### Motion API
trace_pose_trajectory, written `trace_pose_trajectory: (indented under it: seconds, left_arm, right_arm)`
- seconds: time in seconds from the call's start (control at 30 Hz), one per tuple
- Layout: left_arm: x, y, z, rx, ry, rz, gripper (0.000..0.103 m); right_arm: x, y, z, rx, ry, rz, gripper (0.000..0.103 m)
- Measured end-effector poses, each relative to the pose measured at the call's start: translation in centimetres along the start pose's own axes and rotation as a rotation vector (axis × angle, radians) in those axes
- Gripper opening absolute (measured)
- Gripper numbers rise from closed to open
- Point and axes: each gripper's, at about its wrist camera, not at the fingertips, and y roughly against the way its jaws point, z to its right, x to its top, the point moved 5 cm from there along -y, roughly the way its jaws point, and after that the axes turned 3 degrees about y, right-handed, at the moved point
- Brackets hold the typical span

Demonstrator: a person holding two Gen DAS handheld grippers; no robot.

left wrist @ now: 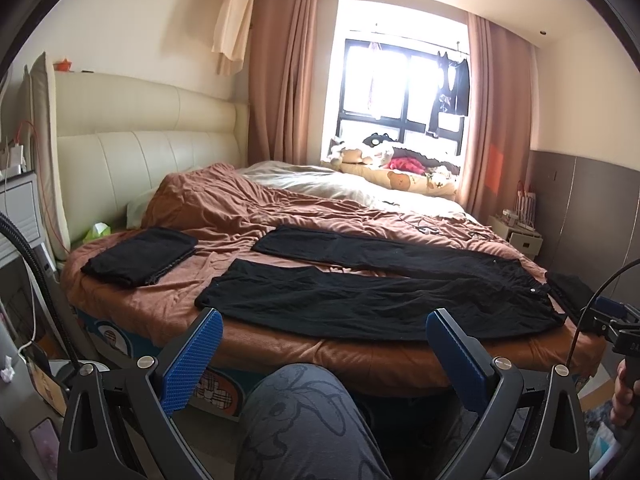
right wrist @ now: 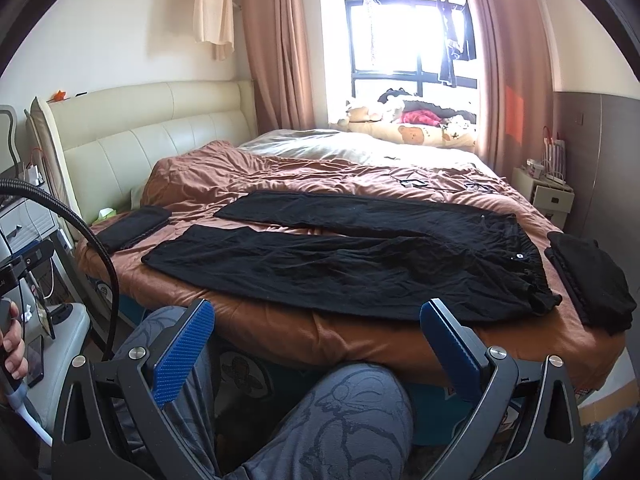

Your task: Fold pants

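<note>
The black pants lie spread flat on the bed, straight ahead of both tongs and just beyond their tips, with the waistband toward the right tongs' side and the two legs reaching out toward the left tongs' side, slightly parted. The left tongs hang spread wide and empty above the person's knee, short of the mattress edge; the right tongs are likewise spread wide with nothing between them, apart from the fabric. No fold shows in the pants yet, so by my reading the task stands at its very start: the legs are not yet laid one over the other, and the lengthwise folds are all left to do. A folded dark garment lies ahead and to the left of the left tongs, and another folded dark stack ahead and to the right of the right tongs.
</note>
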Motion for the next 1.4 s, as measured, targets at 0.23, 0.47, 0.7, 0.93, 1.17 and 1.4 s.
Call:
trace_pose_trajectory:
  seconds: [0.23, 0.47, 0.7, 0.93, 1.17, 1.4]
  left_arm:
    - [0.02, 0.01, 0.04, 0.0, 0.0, 0.0, 0.103]
    - [-0.01, 0.01, 0.03, 0.001, 0.0, 0.0, 0.103]
    - [-0.07, 0.02, 0.06, 0.0, 0.0, 0.001, 0.103]
    - [0.27, 0.31, -0.02, 0.003, 0.0, 0.006, 0.103]
    - [0.37, 0.4, -0.12, 0.002, 0.002, 0.008, 0.103]
    - [0.59, -0.06, -0.41, 0.005, -0.002, -0.004, 0.103]
  right_arm:
    - [-0.09, -0.07, 0.01, 0.0, 0.0, -0.002, 0.103]
    - [-0.2, -0.04, 0.03, 0.001, -0.002, 0.0, 0.103]
    - [-0.2, -0.07, 0.1, 0.001, -0.002, -0.001, 0.103]
    - [-0.17, -0.05, 0.28, -0.003, -0.006, 0.0, 0.103]
    - [-0.3, -0.17, 0.49, -0.011, -0.022, -0.003, 0.103]
    - [-0.52, -0.31, 0.5, -0.006, -0.022, 0.001, 0.103]
